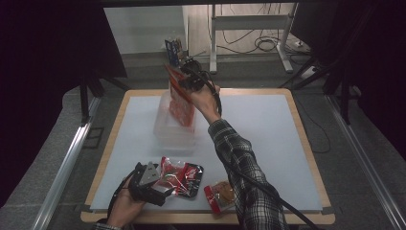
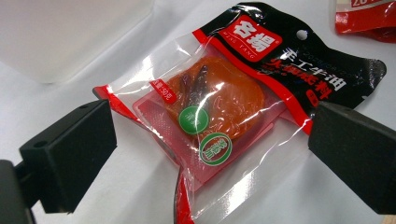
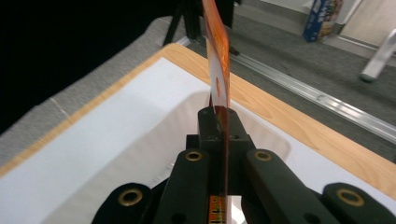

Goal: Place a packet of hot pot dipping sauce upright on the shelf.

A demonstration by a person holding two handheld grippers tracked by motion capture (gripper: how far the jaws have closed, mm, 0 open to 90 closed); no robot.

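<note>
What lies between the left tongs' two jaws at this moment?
A black-and-red sauce packet lies flat on the white mat between the open left tongs; the left gripper view shows neither jaw pressing it.

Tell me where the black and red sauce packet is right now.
In the high view the black and red sauce packet lies flat at the table's near edge, just right of the left gripper, with a smaller packet to its right.

The table (image 1: pixel 268 139) bears a clear bin (image 1: pixel 168 129) beneath the right gripper (image 1: pixel 184 79), two packets (image 1: pixel 184 176) beside the left gripper (image 1: pixel 160 184).
</note>
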